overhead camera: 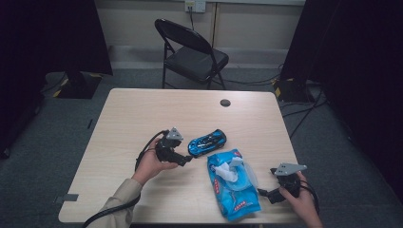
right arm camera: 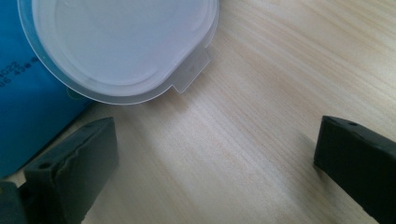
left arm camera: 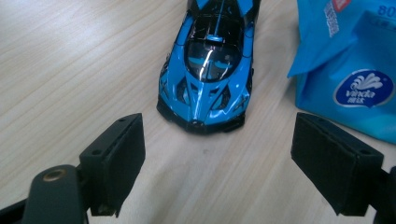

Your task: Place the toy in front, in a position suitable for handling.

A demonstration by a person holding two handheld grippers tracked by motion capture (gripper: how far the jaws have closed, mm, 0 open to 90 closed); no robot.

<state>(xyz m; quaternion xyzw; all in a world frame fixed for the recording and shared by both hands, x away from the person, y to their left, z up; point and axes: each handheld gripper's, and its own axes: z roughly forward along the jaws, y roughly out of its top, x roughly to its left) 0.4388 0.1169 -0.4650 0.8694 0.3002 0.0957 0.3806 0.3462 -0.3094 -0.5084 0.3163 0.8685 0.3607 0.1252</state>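
While both grippers rest low over the table (overhead camera: 142,109), neither grasps anything. Seen from above, the left gripper (overhead camera: 187,160) points at the near end of the blue toy car (overhead camera: 207,142), just short of it. From the left gripper view, its jaws stand wide apart with the car's nose (left arm camera: 201,122) just ahead of the gap between them, not touching either pad. The car lies near the table's middle, on its wheels, close beside the top end of the blue wipes pack (overhead camera: 234,184).

Lying flat toward the table's near edge, the pack has its clear lid (overhead camera: 250,174) flipped open to the right, and a white wipe (overhead camera: 227,171) sticks up from the opening. At the pack's right side the right gripper (overhead camera: 266,194) sits spread and empty; in its own view the lid (right arm camera: 123,46) lies just beyond the left jaw, over bare wood.
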